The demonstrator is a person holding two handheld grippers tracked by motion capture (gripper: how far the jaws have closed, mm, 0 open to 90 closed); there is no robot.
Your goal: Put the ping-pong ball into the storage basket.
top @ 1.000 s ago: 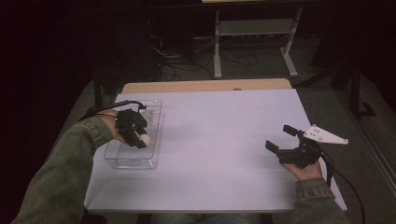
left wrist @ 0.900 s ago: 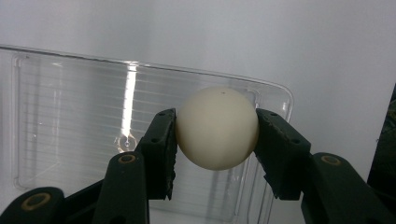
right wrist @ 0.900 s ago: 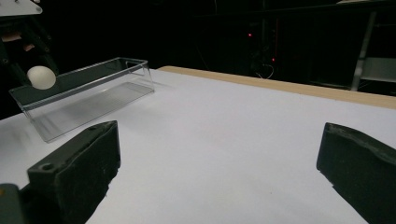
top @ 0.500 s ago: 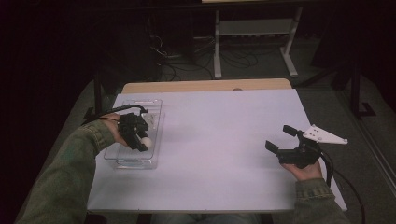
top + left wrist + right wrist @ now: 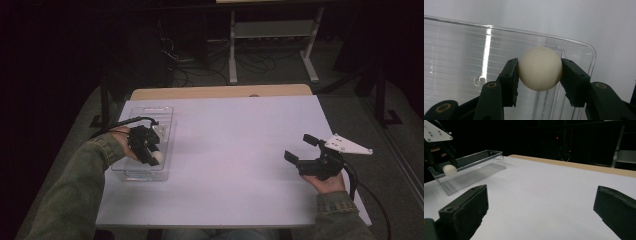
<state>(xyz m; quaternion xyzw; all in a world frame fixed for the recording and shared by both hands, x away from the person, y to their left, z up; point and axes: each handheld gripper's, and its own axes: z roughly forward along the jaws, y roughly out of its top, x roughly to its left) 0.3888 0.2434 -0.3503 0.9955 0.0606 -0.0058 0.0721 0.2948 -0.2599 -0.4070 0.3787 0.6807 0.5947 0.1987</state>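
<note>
Dark room, grey floor [image 5: 395, 150], white shelf frame [image 5: 272, 35], tangled cables [image 5: 195, 70]

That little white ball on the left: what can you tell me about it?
The ball is a small, smooth, matte cream-white sphere, plastic by its look, with one tiny dark speck near its top. The left gripper holds it between two black fingers that press on opposite sides. It hangs over the near end of a clear plastic tray on the white table's left side; whether it touches the tray is unclear.
</note>
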